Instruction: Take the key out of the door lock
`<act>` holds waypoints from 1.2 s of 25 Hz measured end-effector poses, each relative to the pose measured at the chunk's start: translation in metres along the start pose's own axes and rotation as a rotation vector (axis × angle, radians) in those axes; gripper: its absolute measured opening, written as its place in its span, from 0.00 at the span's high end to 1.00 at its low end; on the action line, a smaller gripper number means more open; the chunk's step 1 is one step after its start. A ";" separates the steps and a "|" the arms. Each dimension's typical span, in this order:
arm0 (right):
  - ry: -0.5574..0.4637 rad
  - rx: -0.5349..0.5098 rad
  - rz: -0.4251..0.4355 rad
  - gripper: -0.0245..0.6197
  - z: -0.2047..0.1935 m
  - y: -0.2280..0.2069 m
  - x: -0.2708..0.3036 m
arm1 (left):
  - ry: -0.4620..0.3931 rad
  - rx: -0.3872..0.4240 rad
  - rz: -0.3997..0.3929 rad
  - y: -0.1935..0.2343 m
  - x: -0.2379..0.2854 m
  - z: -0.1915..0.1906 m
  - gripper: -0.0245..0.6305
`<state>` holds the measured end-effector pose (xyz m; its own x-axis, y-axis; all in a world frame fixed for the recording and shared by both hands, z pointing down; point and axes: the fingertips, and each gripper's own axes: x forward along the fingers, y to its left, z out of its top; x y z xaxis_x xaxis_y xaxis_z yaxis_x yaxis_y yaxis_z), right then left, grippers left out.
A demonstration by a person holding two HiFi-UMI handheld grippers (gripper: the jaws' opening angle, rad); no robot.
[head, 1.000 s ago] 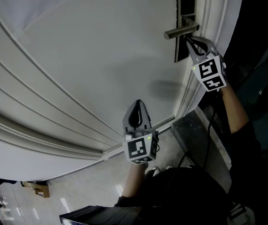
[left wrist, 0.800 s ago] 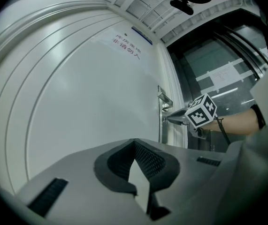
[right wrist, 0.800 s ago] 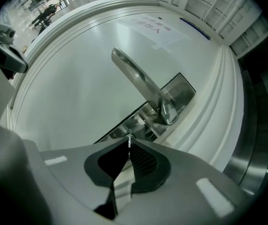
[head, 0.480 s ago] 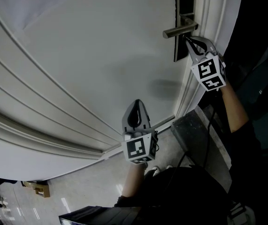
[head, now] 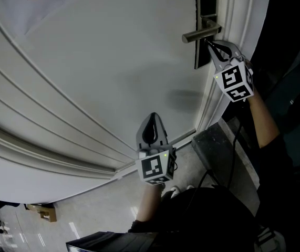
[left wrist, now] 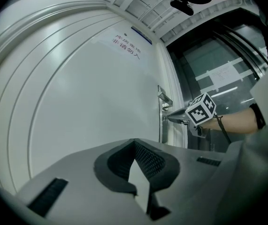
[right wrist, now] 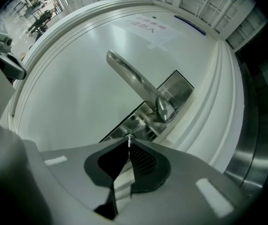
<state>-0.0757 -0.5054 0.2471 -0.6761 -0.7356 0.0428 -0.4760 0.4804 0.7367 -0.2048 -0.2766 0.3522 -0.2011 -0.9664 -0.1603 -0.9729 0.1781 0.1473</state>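
Your right hand-held gripper (head: 209, 42) is pinched shut on the key (right wrist: 129, 139), a thin silvery sliver seen edge-on, right at the dark lock plate (right wrist: 173, 93) under the lever handle (right wrist: 131, 76). Your left hand-held gripper (head: 153, 115) is closed and empty.

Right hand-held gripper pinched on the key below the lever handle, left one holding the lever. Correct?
No. The left hand-held gripper isn't on the lever handle: the head view shows it well away, in front of the bare door, shut on nothing. The right hand-held gripper is pinched on the key below the handle, as you said.
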 end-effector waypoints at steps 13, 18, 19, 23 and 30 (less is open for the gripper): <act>-0.008 -0.030 0.005 0.95 0.000 0.000 -0.001 | -0.005 -0.008 0.009 0.002 0.002 0.001 0.97; -0.003 -0.054 0.007 0.95 -0.001 0.001 -0.002 | -0.003 -0.010 0.012 0.000 0.003 -0.001 0.97; -0.004 -0.046 0.009 0.95 -0.001 0.000 -0.002 | -0.004 -0.011 0.013 0.000 0.003 -0.001 0.97; -0.023 0.049 0.021 0.95 0.001 0.000 -0.001 | -0.004 -0.019 0.019 0.002 0.004 0.000 0.97; -0.002 -0.070 0.003 0.95 0.000 0.001 -0.002 | -0.002 -0.018 0.018 -0.001 0.001 -0.001 0.96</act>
<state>-0.0747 -0.5033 0.2477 -0.6787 -0.7331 0.0438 -0.4332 0.4478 0.7822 -0.2043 -0.2775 0.3532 -0.2190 -0.9625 -0.1599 -0.9669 0.1922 0.1677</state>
